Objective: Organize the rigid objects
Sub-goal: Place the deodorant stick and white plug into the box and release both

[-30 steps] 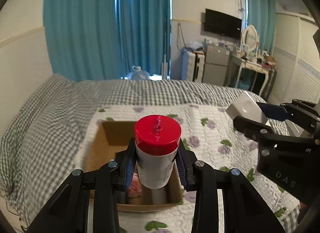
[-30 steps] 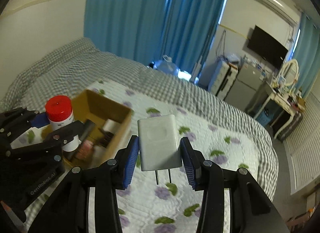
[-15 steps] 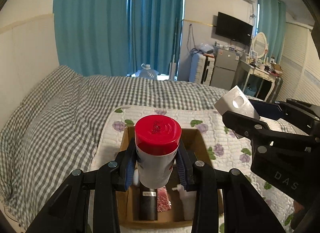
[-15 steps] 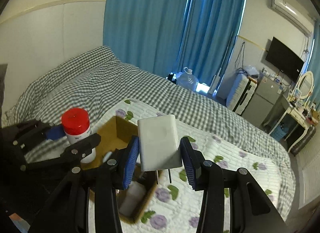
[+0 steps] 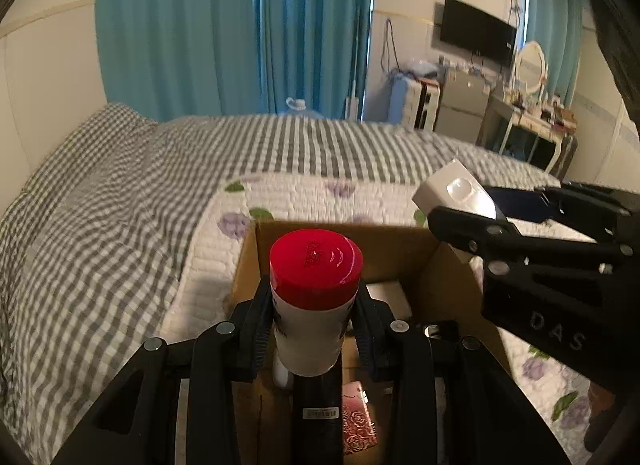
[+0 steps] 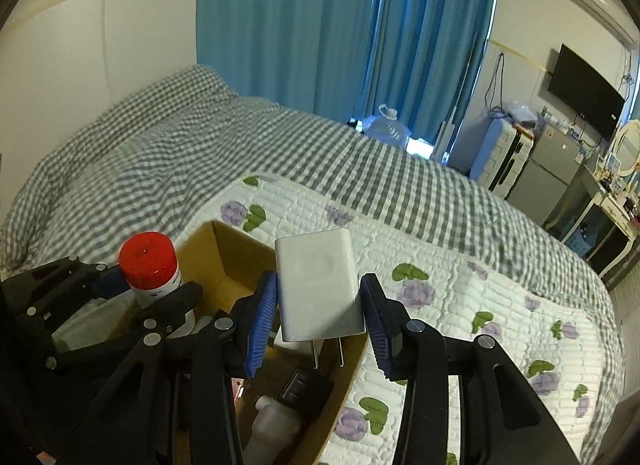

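My left gripper (image 5: pixel 312 325) is shut on a white bottle with a red cap (image 5: pixel 314 305) and holds it upright above the open cardboard box (image 5: pixel 340 233). The bottle also shows in the right wrist view (image 6: pixel 150 269). My right gripper (image 6: pixel 320 321) is shut on a white plug adapter (image 6: pixel 318 289), its two prongs pointing down over the box's right side (image 6: pixel 224 253). The adapter also shows in the left wrist view (image 5: pixel 456 189). The box holds a black tube (image 5: pixel 316 405), a pink patterned item (image 5: pixel 358 417) and a white bottle (image 6: pixel 272 425).
The box sits on a floral quilt (image 6: pixel 460 305) over a grey checked bedspread (image 5: pixel 100 225). Blue curtains (image 5: pixel 240 25), a water jug (image 6: pixel 386 129), a suitcase (image 5: pixel 408 101) and a dressing table (image 5: pixel 532 117) stand beyond the bed.
Both grippers have moved closer over the box with their objects still held. The box now lies right beneath them. The adapter has come over the box's right side.
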`<move>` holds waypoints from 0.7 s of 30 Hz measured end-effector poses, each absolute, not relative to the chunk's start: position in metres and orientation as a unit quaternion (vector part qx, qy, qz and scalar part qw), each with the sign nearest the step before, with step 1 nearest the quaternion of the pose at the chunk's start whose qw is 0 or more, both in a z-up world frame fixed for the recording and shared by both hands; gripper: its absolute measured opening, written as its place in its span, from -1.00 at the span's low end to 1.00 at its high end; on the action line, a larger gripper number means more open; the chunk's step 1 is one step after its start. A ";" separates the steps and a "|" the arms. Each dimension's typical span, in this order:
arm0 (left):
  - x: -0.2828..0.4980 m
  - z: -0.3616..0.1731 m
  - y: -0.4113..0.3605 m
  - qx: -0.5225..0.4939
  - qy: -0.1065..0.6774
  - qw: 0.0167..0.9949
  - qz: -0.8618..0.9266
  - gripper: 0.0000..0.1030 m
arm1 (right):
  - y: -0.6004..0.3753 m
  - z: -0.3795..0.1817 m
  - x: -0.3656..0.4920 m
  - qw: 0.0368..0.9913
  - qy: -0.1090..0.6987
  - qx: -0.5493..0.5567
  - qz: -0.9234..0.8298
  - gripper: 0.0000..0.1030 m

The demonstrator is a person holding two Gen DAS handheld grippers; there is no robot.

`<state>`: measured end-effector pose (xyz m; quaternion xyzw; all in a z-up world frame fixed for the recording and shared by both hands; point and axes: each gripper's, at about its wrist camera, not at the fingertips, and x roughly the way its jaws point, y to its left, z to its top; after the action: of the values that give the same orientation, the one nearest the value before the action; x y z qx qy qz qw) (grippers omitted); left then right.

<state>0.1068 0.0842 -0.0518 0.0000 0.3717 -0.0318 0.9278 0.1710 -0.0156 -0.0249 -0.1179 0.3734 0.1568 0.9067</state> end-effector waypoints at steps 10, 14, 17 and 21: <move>0.109 -0.073 0.077 0.027 0.403 0.914 -0.039 -0.29 | -0.016 -0.073 0.199 0.893 0.408 -0.113 0.152 -0.19; 0.113 -0.077 0.078 0.024 0.418 0.908 -0.037 -0.28 | -0.016 -0.080 0.202 0.890 0.416 -0.113 0.150 -0.18; 0.114 -0.078 0.081 0.017 0.424 0.905 -0.032 -0.23 | -0.017 -0.084 0.202 0.887 0.422 -0.108 0.151 -0.17; 0.115 -0.078 0.084 0.013 0.426 0.905 -0.019 0.05 | -0.021 -0.083 0.201 0.888 0.424 -0.094 0.152 -0.09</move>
<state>0.1150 0.0840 -0.0777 0.0134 0.4258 -0.0185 0.9045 0.2006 -0.0215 -0.0826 -0.0942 0.4238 0.1522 0.8879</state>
